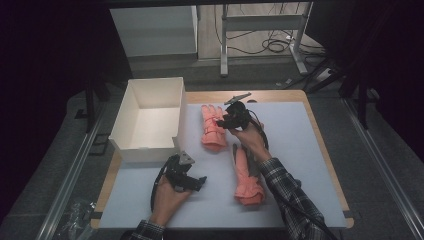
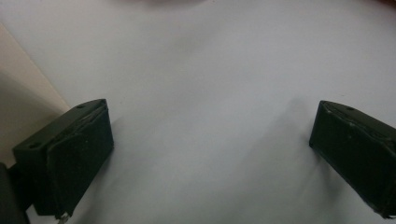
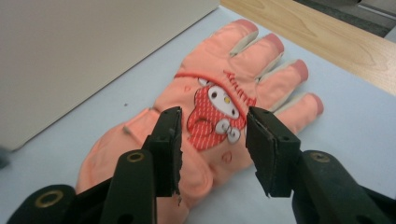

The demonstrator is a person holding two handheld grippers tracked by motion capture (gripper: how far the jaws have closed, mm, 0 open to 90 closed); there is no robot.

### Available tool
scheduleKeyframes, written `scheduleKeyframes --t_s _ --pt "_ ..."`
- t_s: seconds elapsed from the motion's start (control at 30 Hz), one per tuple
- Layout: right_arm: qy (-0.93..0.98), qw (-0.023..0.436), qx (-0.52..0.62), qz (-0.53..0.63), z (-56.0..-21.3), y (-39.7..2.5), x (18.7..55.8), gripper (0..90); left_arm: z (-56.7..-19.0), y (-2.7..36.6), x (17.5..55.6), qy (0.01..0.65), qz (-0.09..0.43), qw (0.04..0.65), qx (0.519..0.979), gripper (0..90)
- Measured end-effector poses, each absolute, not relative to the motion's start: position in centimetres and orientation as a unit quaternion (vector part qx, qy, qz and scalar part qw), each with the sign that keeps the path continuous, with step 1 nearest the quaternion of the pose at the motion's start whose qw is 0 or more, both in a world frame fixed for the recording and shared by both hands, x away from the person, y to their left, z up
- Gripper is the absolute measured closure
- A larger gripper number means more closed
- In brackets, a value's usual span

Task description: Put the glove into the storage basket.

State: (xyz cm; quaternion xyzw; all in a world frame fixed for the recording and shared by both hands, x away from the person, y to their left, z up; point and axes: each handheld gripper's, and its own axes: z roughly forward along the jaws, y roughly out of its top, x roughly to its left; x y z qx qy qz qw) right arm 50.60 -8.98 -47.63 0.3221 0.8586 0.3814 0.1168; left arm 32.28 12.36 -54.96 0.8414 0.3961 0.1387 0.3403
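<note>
The right gripper (image 3: 212,140), jaws apart, is hovering over the far glove (image 3: 219,116), seemingly preparing a pinch, while the left gripper (image 2: 210,154) is waiting wide open nearby.

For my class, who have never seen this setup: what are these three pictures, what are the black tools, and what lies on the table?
A person holds a two-jaw gripper in each hand. The high view looks down on the table; the other two come from cameras riding on each gripper. On the table lie a white box and two pink gloves. The right gripper hovers open over the far glove, its jaws either side of the cartoon patch, holding nothing. The left gripper is open over bare table beside the box. The near glove lies by the right forearm.
</note>
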Motion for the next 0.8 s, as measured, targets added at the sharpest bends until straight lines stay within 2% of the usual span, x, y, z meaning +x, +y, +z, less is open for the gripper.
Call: scheduleKeyframes --t_s 0.27,0.43,0.57,0.6,0.77,0.8 --pt "0.859 0.133 0.333 0.366 -48.9 -6.6 51.9 37.4 -55.0 12.4 32.3 0.396 0.139 0.34 0.842 0.0" --pt "0.859 0.122 0.357 0.347 -49.8 -6.0 52.7 36.5 -55.0 12.4 32.3 0.396 0.139 0.34 0.842 0.0" --pt "0.868 0.118 0.358 0.324 -50.5 -5.7 53.2 42.3 -55.0 12.4 32.3 0.396 0.139 0.34 0.842 0.0" --pt "0.871 0.108 0.355 0.322 -50.6 -5.6 53.3 52.0 -55.0 12.4 32.3 0.396 0.139 0.34 0.842 0.0" --pt "0.872 0.107 0.352 0.323 -50.8 -5.3 53.1 73.4 -55.0 12.4 32.3 0.396 0.139 0.34 0.842 0.0" --pt "0.872 0.107 0.352 0.323 -50.8 -5.3 53.1 73.4 -55.0 12.4 32.3 0.396 0.139 0.34 0.842 0.0"
